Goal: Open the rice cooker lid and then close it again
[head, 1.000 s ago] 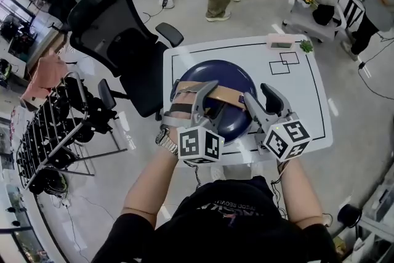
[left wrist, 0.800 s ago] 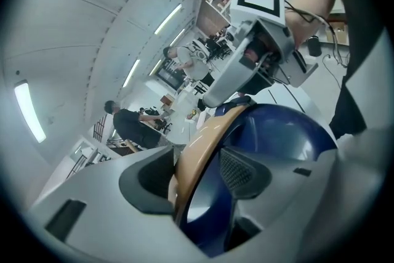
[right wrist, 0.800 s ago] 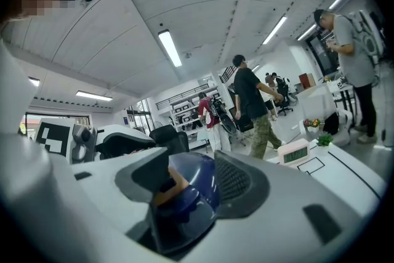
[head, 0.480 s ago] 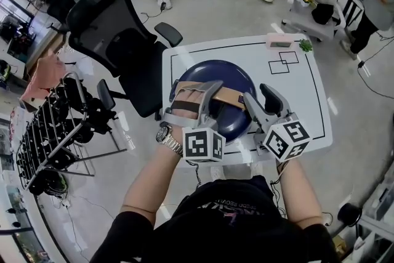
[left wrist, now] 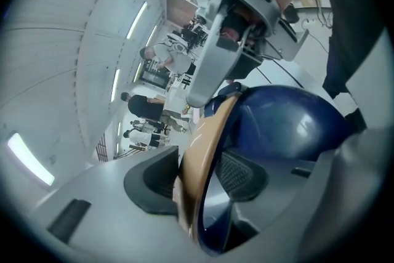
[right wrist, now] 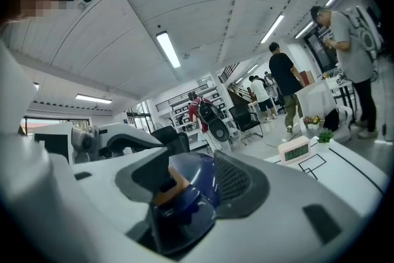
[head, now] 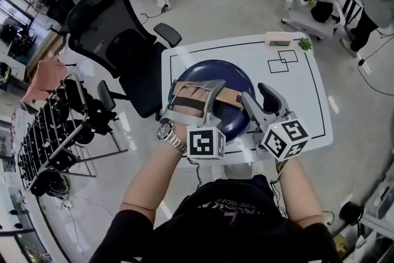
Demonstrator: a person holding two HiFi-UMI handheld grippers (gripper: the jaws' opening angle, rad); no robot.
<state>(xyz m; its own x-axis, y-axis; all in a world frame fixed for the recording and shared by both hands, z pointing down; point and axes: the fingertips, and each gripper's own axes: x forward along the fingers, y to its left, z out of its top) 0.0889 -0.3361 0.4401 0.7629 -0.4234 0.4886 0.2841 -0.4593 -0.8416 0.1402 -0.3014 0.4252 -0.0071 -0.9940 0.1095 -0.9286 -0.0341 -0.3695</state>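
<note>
Rolled over since a second ago, the left gripper (left wrist: 200, 178) straddles the tan carry handle (head: 231, 95) of the dark blue rice cooker (head: 212, 72), its jaws closing, not yet clamped. The cooker's lid is down, hiding its inside, and it stands on the white table (head: 295, 95). The right gripper (head: 258, 95) rests at the cooker's right side, jaws wide apart. A small clock (head: 280, 40) sits at the table's far edge.

No legible words anywhere, faint print on the black shirt (head: 231, 204) too blurred, small digital clock (head: 280, 40) display perhaps digits, unreadable
</note>
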